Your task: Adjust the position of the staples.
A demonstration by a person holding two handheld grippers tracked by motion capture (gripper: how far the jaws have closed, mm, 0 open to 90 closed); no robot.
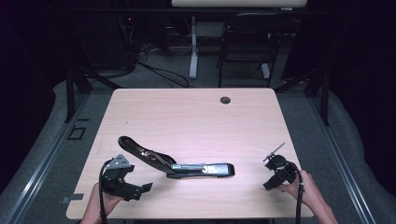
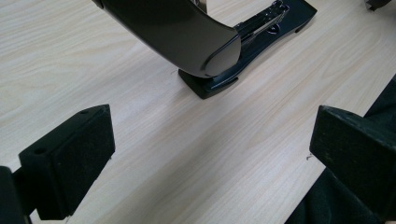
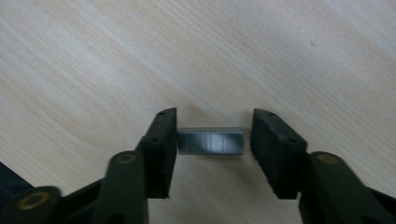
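A black stapler (image 1: 177, 165) lies on the wooden table (image 1: 187, 112), swung open, its lid (image 2: 177, 32) raised toward the left and its metal staple channel (image 2: 261, 23) bare. My left gripper (image 1: 142, 190) is open at the front left, just short of the stapler's hinge end; in the left gripper view its jaws (image 2: 210, 154) stand wide apart over bare wood. My right gripper (image 1: 270, 184) is at the front right. Its jaws (image 3: 210, 135) straddle a short silver strip of staples (image 3: 210, 142). One pad touches the strip's end and a thin gap remains at the other.
A round cable hole (image 1: 225, 100) sits near the table's far edge. Behind the table stand a dark chair (image 1: 247, 42) and a white desk leg (image 1: 193, 46) with cables on the floor. The table's front edge runs close under both hands.
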